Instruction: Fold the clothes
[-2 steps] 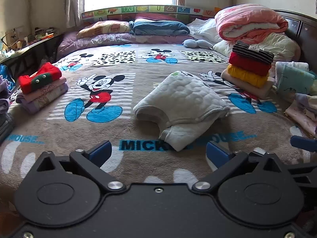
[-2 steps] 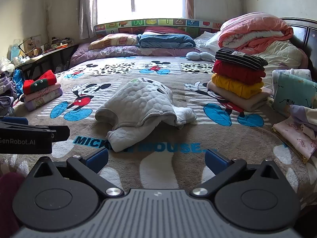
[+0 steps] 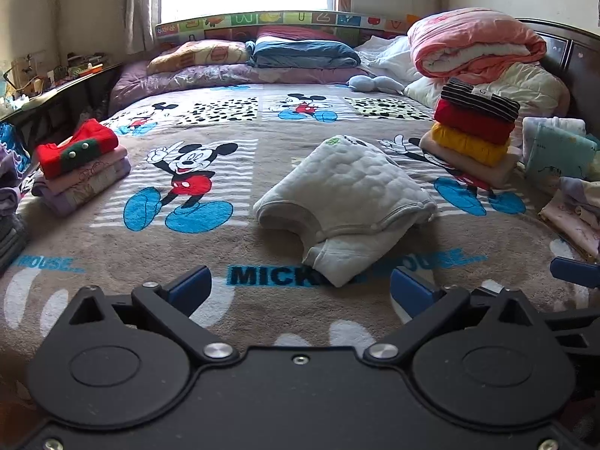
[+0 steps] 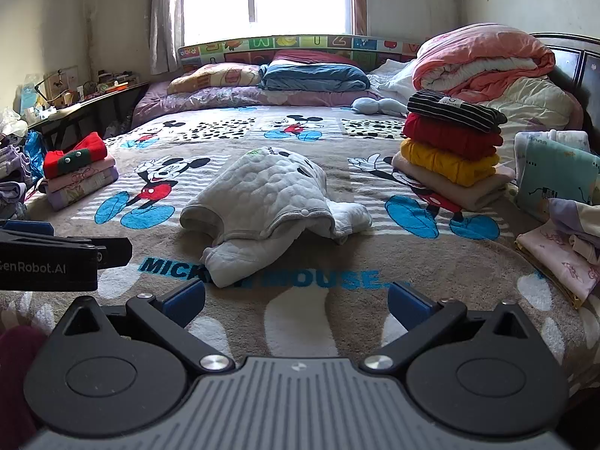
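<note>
- Nothing has shifted since a moment ago: the grey quilted garment (image 3: 348, 202) lies where it did and both claws hang in the same places.
- The garment is pale grey with a puffy, bubbled quilting, a small green tag near its far end and snap buttons along one edge; it lies loosely bunched rather than flat.
- It sits near the middle of the bed, on the cartoon-mouse blanket (image 3: 225, 120), its near end draped over the blue lettering.
- Its long axis runs from the far end with the tag towards the near left, where a folded sleeve or leg pokes out towards the claws.
- The left gripper (image 3: 300, 288) has its blue pads spread wide with nothing between them, low over the blanket just short of the garment's near end.
- The right gripper (image 4: 296, 300) is likewise spread wide and empty, close to the same near end.
- No baskets or boxes show; the folded clothes sit in piles on the bed instead: a striped, red, yellow and beige stack (image 3: 472, 131) to the right, and a red-topped stack (image 3: 80, 161) to the left.
</note>
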`<state>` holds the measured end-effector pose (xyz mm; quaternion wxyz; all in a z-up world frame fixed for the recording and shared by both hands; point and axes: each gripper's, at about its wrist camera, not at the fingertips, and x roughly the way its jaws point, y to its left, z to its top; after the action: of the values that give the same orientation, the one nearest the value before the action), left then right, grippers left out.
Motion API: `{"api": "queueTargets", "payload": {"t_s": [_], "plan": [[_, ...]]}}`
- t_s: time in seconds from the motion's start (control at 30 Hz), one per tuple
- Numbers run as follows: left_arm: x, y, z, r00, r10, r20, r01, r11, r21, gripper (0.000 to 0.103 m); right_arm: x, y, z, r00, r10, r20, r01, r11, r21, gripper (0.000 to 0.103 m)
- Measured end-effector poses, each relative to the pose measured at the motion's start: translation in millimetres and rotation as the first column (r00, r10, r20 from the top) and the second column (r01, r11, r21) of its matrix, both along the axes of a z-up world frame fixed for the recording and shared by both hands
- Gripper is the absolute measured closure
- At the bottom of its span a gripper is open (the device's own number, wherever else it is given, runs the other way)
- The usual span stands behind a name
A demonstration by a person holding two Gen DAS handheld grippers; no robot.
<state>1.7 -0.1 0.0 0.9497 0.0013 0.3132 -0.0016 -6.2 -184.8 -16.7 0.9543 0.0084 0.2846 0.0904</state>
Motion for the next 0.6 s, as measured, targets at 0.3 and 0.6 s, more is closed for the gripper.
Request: {"api": "queueTargets", "payload": {"t_s": [0.3,0.6], "plan": [[-0.1,-1.8,-2.0,1.0,-0.005,0.016,0.005,1.0,0.013,0.0,0.7,1.9,-1.7,1.0,0.003,0.001,-0.003,1.0,0.001,0.0],[5.6,0.1,-5.1,1.0,0.001,0.002,-0.001,1.0,0.009,0.0,2.2,3.8,-1.2,1.0,0.011,-0.011,-0.011,1.0,-0.011,0.0]]}}
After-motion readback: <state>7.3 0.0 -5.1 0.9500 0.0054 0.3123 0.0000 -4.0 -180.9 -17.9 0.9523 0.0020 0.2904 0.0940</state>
